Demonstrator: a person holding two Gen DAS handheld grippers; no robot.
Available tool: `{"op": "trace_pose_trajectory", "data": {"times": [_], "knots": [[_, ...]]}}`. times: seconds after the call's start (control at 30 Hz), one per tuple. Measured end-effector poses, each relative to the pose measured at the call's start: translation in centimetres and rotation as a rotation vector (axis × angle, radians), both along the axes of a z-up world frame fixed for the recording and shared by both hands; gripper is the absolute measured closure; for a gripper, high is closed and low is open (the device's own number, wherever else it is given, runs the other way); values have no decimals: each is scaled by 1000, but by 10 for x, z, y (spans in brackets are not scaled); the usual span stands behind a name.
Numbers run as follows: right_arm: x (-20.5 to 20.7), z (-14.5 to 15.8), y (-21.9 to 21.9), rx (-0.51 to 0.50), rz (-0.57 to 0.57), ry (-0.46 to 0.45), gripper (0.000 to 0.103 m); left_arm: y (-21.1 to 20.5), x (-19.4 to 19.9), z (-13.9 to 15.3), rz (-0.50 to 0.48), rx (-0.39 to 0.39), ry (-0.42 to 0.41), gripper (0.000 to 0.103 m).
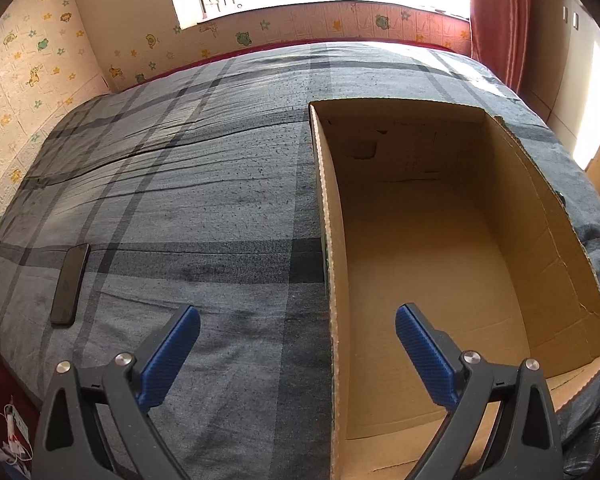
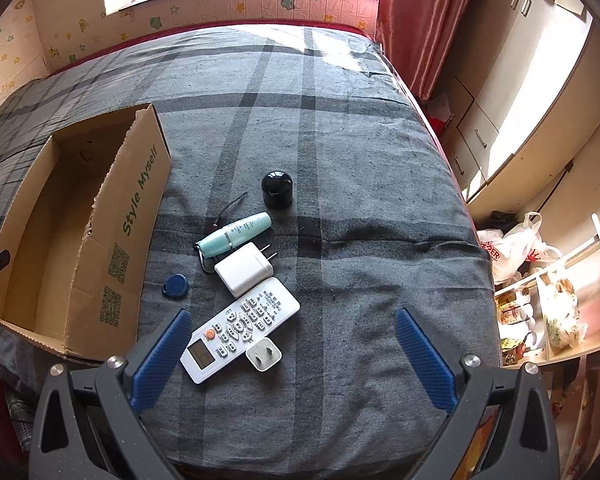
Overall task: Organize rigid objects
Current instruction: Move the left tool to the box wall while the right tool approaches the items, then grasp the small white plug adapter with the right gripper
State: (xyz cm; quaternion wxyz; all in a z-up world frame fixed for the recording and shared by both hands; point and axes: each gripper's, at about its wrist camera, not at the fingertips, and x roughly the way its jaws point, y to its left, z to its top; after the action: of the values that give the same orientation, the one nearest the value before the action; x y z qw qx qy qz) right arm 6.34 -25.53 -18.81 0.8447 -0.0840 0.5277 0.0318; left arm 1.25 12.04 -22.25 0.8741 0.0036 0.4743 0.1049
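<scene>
Box point(image 2: 76, 216) on bed point(image 2: 340, 160), open top, nothing visible inside; sits at 9 o'clock of the item cluster. Remote point(image 2: 240, 330), big charger point(image 2: 244, 269), small plug point(image 2: 263, 354), teal tube point(image 2: 236, 234), blue tag point(image 2: 175, 285), black cap point(image 2: 277, 191) loose on the blanket, outside the box. Phone point(image 1: 70, 284) at 9 o'clock in left view. Left gripper point(image 1: 298, 334) wide apart, straddling box wall, holding nothing. Right gripper point(image 2: 294, 340) wide apart above remote, touching nothing.

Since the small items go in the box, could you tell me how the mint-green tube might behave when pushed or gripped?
The mint-green tube lies on its side and looks round, so a push would probably roll it. Its smooth surface may slip. It likely stays rigid when gripped.
</scene>
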Motion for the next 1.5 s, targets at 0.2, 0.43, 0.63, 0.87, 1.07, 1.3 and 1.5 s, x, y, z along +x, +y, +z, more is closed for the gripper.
{"op": "trace_pose_trajectory", "data": {"times": [0.2, 0.43, 0.63, 0.87, 1.07, 1.3, 1.5], "knots": [[0, -19, -9, 6, -47, 14, 0, 0, 5, -9, -9, -11, 8, 28], [-1, -22, -11, -31, -42, -2, 0, -5, 6, -16, -46, -79, 21, 80], [-2, -34, -14, -30, -12, 38, 0, -14, 5, -17, -30, -67, 9, 90], [-2, -65, -19, 25, 1, 132, 1, -11, 4, -18, -29, -81, 8, 90], [1, -93, -21, 69, 11, 207, 19, -8, 3, -24, -15, -96, 33, 90], [1, -101, -17, 102, 52, 226, 33, -10, 2, -25, -12, -97, 27, 91], [1, -109, -12, 163, 70, 253, 69, -10, 2, -24, -12, -100, 26, 91]]}}
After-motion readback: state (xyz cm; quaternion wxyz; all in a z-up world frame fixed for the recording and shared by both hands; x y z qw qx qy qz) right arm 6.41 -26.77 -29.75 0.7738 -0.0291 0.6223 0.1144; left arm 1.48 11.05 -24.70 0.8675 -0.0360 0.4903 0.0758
